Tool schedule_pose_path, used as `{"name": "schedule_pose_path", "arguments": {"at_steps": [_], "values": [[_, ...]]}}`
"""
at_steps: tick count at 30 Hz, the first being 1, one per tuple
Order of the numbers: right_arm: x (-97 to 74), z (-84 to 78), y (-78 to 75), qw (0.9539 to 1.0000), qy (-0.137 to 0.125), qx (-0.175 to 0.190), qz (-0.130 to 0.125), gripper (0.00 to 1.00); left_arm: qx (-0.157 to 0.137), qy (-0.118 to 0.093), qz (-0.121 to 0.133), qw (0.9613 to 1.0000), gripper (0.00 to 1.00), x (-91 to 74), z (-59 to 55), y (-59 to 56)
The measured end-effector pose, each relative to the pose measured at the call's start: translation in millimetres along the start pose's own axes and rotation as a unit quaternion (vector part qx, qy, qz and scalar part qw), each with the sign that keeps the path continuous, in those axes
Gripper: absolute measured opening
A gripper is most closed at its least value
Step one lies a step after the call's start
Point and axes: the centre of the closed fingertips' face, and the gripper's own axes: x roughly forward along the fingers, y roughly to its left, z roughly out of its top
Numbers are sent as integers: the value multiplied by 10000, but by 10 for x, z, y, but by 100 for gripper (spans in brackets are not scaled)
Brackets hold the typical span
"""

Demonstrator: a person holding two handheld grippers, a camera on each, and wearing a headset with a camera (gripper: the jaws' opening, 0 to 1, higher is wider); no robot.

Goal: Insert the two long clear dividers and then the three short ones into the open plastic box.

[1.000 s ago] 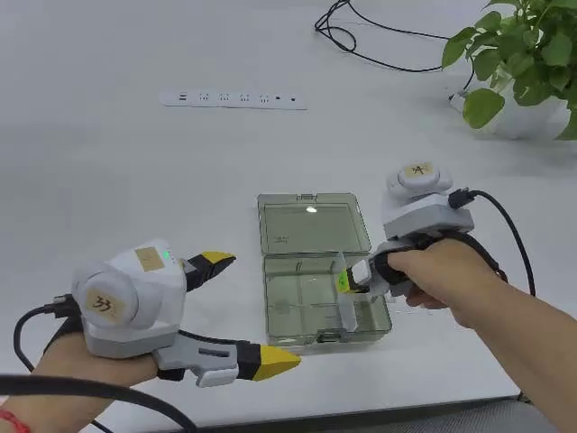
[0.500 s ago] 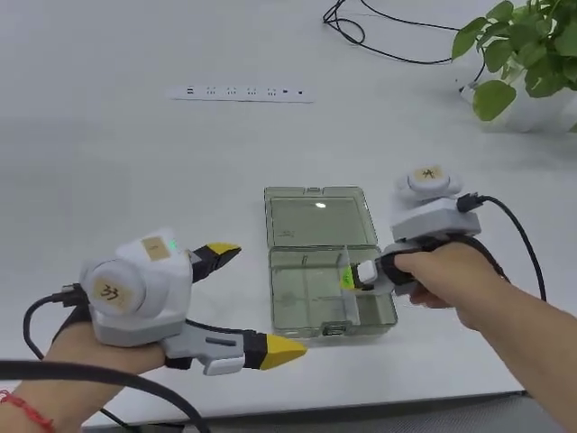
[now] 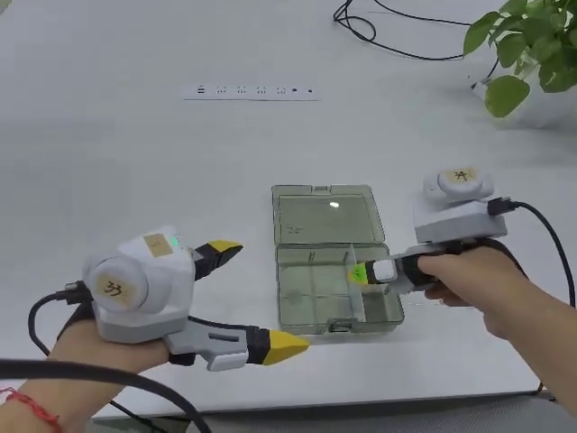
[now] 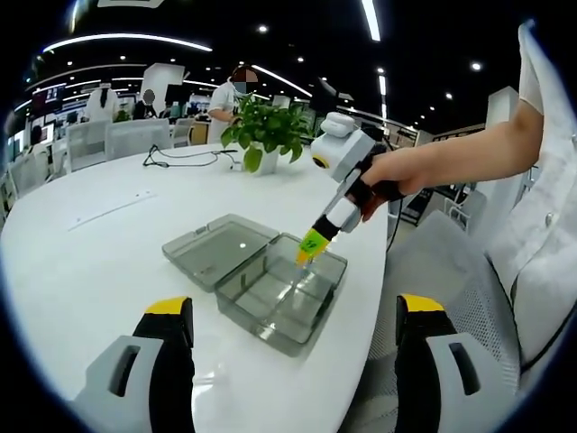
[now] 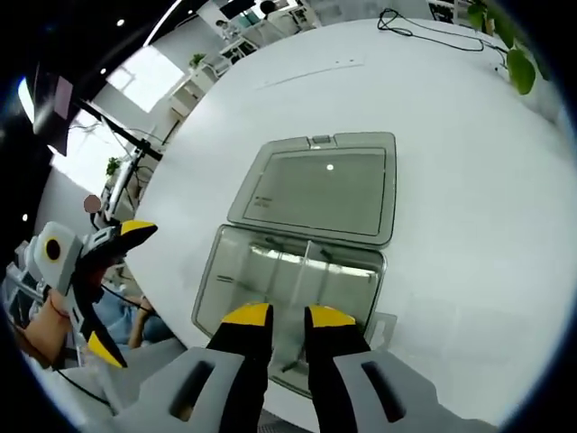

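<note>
Two-handed, pinched clear divider (image 3: 357, 303) upright in open box (image 3: 290, 317) with right claw (image 3: 361, 273), near worktop's (image 3: 180, 180) front edge; held left claw (image 3: 269, 294) spread.

On the table (image 3: 135, 162), an open plastic box (image 3: 306, 287) sits front and centre, its lid (image 3: 326, 215) lying flat behind the tray. The right gripper (image 3: 361, 273) reaches in from the right, pinching a divider (image 3: 354, 302) that stands in the tray's right part. The left gripper (image 3: 268, 293) is left of the box, jaws spread. Far behind lie a power strip (image 3: 251, 90) and a cable (image 3: 397, 23), with a plant (image 3: 527, 45) at the back right.
</note>
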Motion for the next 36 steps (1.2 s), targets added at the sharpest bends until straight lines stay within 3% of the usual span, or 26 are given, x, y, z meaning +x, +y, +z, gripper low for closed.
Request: {"name": "schedule_pose_path", "arguments": {"at_steps": [7,15,21,27,28,30,31,32,36], "values": [[-134,95,63,9989,-279,-309,198,25,-29,89,131,9999,94,-17,-23,31],[-296,202,175,9924,-712,-917,398,31,-82,155,278,9995,94,-48,-19,77],[-430,182,233,9883,-792,-1182,554,37,-152,167,430,9988,93,-76,-5,152],[-539,188,244,9777,-925,-1766,660,46,-238,225,561,9979,92,-115,-32,205],[-563,217,213,9737,-1018,-1906,718,48,-246,242,583,9977,92,-124,-41,211],[-592,200,225,9727,-1009,-1948,758,51,-277,264,621,9973,92,-138,-54,221],[-616,210,252,9680,-1078,-2107,831,53,-291,271,637,9972,91,-143,-59,226],[-631,202,257,9679,-1080,-2109,842,54,-308,289,657,9969,91,-150,-70,234],[-696,182,310,9575,-1168,-2452,969,62,-329,352,704,9964,91,-171,-106,248]]}}
